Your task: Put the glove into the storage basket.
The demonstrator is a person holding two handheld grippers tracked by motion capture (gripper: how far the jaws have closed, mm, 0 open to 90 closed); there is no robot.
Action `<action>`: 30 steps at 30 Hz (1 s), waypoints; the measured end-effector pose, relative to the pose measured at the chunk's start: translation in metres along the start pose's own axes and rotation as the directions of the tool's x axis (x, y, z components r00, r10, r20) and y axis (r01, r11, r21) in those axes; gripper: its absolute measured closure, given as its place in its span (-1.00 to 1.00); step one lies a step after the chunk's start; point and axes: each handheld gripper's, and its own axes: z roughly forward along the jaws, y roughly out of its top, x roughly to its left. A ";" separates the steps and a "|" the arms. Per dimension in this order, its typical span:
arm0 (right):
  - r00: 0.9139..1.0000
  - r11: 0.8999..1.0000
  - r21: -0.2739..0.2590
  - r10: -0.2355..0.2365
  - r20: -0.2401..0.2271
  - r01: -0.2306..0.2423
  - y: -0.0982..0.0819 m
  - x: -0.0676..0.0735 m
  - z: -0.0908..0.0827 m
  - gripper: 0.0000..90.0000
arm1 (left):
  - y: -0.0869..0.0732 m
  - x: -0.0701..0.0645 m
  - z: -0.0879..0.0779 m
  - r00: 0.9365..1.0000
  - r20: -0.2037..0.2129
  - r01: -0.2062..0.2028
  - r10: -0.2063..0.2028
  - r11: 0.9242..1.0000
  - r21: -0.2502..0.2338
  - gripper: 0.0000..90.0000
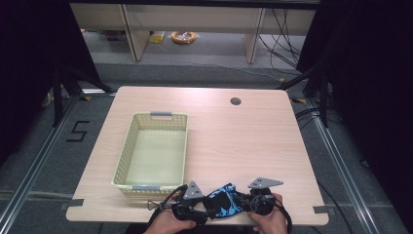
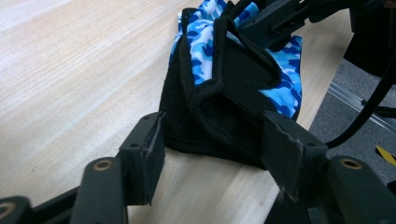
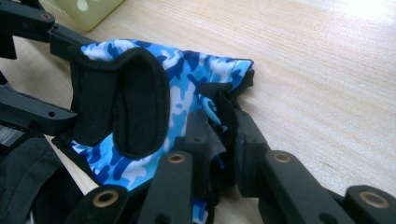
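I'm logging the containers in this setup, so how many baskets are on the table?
1. The pale yellow basket stands on the left half of the table, ahead of the left gripper; its corner also shows in the right gripper view.

The table (image 1: 234, 141) is evenly lit from above against dark, near-black surroundings, and shadows on it are faint. In both gripper views glare whitens the table's far corners, and the nearest jaws look soft and blurred.
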 end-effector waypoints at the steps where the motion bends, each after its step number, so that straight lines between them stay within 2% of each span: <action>1: 1.000 1.000 -0.006 0.006 -0.008 -0.007 0.000 0.001 0.001 0.76 | -0.001 0.000 0.000 1.000 -0.008 0.017 -0.017 1.000 -0.004 -0.02; 2: 1.000 1.000 -0.006 0.005 -0.008 -0.005 0.000 0.001 0.001 0.76 | -0.001 0.000 0.001 1.000 -0.006 0.022 -0.022 1.000 -0.014 -0.01; 4: 1.000 1.000 -0.006 -0.001 0.002 0.001 0.000 0.001 0.001 0.76 | -0.001 0.002 -0.002 1.000 0.002 -0.002 0.002 1.000 0.015 -0.01; 5: 1.000 1.000 -0.006 -0.003 -0.008 0.003 0.000 0.001 0.001 0.76 | -0.002 0.001 -0.001 0.999 -0.007 0.031 -0.031 0.999 0.005 -0.01; 6: 1.000 1.000 0.003 -0.003 0.008 0.003 0.000 0.002 0.000 0.76 | -0.002 0.000 -0.003 0.999 0.003 0.048 -0.048 0.999 -0.006 -0.02; 7: 1.000 1.000 0.011 0.002 -0.005 -0.002 0.000 0.002 0.000 0.76 | -0.002 -0.001 -0.005 0.999 0.010 0.048 -0.048 0.999 0.001 -0.03; 9: 1.000 1.000 0.015 0.000 -0.003 0.000 0.001 0.005 0.001 0.75 | -0.006 -0.002 -0.009 0.996 0.016 0.086 -0.086 0.996 0.000 -0.05; 10: 1.000 1.000 0.006 -0.014 -0.004 0.014 0.001 0.004 0.002 0.76 | -0.009 -0.002 -0.011 0.996 0.016 0.092 -0.092 0.996 0.019 -0.04; 11: 1.000 1.000 0.000 -0.015 -0.021 0.015 0.001 0.005 0.003 0.76 | -0.011 -0.003 -0.013 0.994 0.040 0.103 -0.103 0.995 0.020 -0.04; 12: 1.000 1.000 0.008 -0.012 -0.010 0.013 0.001 0.005 0.003 0.76 | -0.012 -0.003 -0.013 0.991 0.057 0.124 -0.125 0.992 0.027 -0.03; 13: 1.000 1.000 0.012 0.009 -0.025 -0.008 0.001 0.005 0.003 0.76 | -0.013 -0.002 -0.014 0.990 0.056 0.128 -0.130 0.991 0.042 -0.03; 14: 1.000 1.000 0.005 -0.002 0.000 0.002 0.000 0.005 0.002 0.76 | -0.014 -0.004 -0.014 0.988 0.061 0.141 -0.143 0.989 0.033 -0.03; 16: 1.000 1.000 0.005 -0.003 0.000 0.003 0.000 0.006 0.001 0.76 | -0.012 -0.004 -0.013 0.986 0.070 0.147 -0.149 0.989 0.034 -0.03; 17: 1.000 1.000 -0.016 0.002 -0.001 -0.002 -0.001 0.006 0.003 0.76 | -0.011 -0.003 -0.011 0.984 0.076 0.160 -0.162 0.987 0.029 -0.02; 18: 1.000 1.000 0.008 -0.004 -0.002 0.004 0.000 0.005 0.001 0.76 | -0.009 -0.002 -0.009 0.980 0.080 0.183 -0.184 0.983 0.026 -0.02; 19: 1.000 1.000 0.008 -0.005 -0.001 0.005 0.000 0.005 0.001 0.76 | -0.007 0.002 -0.008 0.981 0.080 0.177 -0.179 0.984 0.034 -0.02; 20: 1.000 1.000 0.007 -0.005 0.000 0.005 0.000 0.005 0.001 0.76 | -0.006 0.002 -0.007 0.977 0.089 0.193 -0.195 0.981 0.033 -0.01; 21: 1.000 1.000 0.006 -0.005 -0.002 0.005 0.000 0.005 0.001 0.76 | -0.005 0.004 -0.006 0.977 0.085 0.193 -0.195 0.981 0.023 0.01; 22: 1.000 1.000 0.003 0.007 -0.023 -0.007 0.000 0.005 0.002 0.76 | -0.004 0.005 -0.004 0.978 0.083 0.189 -0.189 0.982 0.017 0.05; 23: 1.000 1.000 0.009 0.005 -0.003 -0.005 0.000 0.005 0.001 0.76 | -0.004 0.005 -0.004 0.978 0.083 0.189 -0.189 0.982 0.017 0.08; 25: 1.000 1.000 0.005 -0.001 -0.004 0.001 0.000 0.004 0.001 0.76 | -0.002 0.005 0.000 0.980 0.081 0.184 -0.184 0.983 -0.001 0.17; 27: 1.000 1.000 0.013 0.011 -0.003 -0.011 -0.001 0.003 -0.001 0.76 | -0.001 0.007 0.003 0.983 0.075 0.168 -0.166 0.986 -0.012 0.27; 28: 1.000 1.000 0.017 0.001 0.016 -0.001 -0.001 0.002 -0.002 0.76 | 0.000 0.007 0.004 0.985 0.071 0.162 -0.160 0.987 -0.016 0.35; 29: 1.000 1.000 0.011 0.003 0.012 -0.004 -0.001 0.002 -0.002 0.76 | 0.000 0.006 0.006 0.990 0.050 0.130 -0.128 0.991 -0.027 0.40; 30: 1.000 1.000 0.011 0.003 0.012 -0.004 -0.001 0.002 -0.002 0.76 | 0.000 0.006 0.006 0.990 0.050 0.130 -0.128 0.991 -0.027 0.49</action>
